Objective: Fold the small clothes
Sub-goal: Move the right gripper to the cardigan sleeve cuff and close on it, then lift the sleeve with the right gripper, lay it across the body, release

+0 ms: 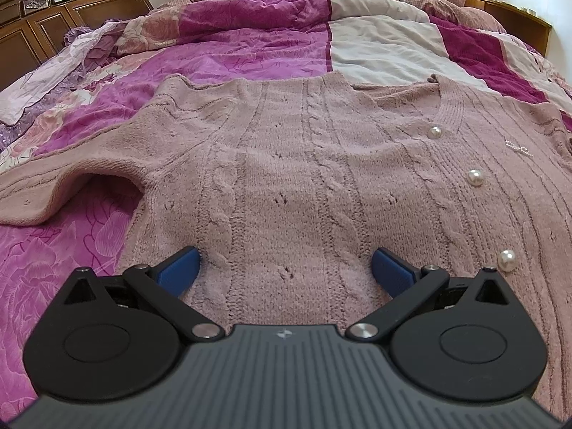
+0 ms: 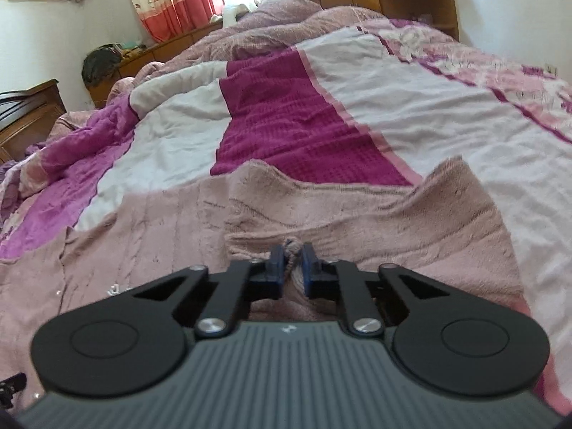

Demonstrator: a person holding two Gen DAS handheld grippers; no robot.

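Left tongs (image 1: pixel 286 268) spread wide, low over the cardigan (image 1: pixel 286 164), gripping nothing. Right tongs (image 2: pixel 294 268) pinched on a knit fold. Cardigan lies face-up, flat on the bed (image 1: pixel 250 46). Soft, limp, stretchy knit; likely sags, so take edges or shoulder seams, not pearl buttons (image 1: pixel 475 177). Left view shows buttons and the sleeve (image 1: pixel 53 193); right view alone shows the pinch.

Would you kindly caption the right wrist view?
Right gripper jaws pinch a fold of the pink cardigan on the bed.
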